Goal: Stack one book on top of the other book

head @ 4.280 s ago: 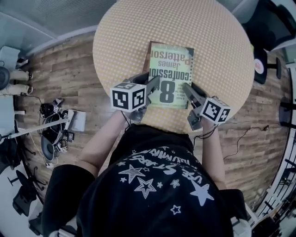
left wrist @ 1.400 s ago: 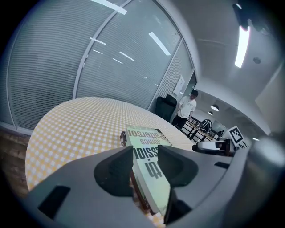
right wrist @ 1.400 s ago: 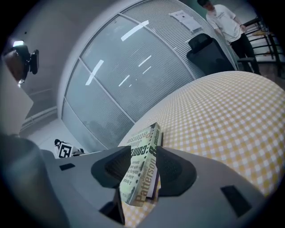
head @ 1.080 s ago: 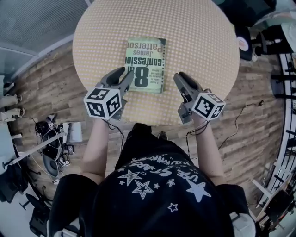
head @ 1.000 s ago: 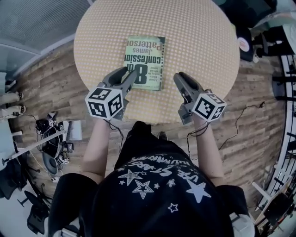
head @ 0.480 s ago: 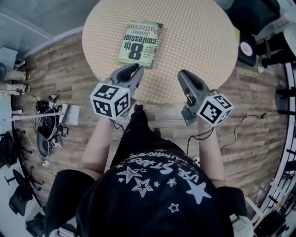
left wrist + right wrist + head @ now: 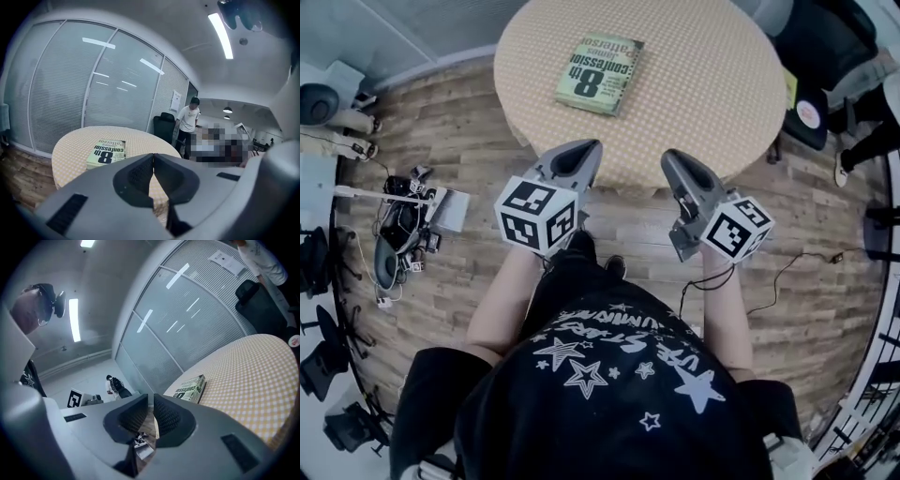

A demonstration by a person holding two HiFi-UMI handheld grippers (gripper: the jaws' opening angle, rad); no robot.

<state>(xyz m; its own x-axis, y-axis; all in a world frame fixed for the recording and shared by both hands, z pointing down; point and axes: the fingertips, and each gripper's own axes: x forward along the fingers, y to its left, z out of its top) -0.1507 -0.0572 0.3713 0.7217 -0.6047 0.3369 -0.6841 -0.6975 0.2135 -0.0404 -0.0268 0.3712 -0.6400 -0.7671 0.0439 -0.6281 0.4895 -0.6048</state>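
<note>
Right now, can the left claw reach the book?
Probably not from here: the left claw, shut, hangs by the near edge of the table, well short of the book. Nothing stands between them, so moving closer and opening should do.

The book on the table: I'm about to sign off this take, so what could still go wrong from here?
The book shows only its top cover from above, so whether a second one sits squarely beneath can't be checked.
The left gripper and right gripper have just been closing, empty, off the table; any fix needs a fresh reach.
Floor cables beside the person could trip them.
</note>
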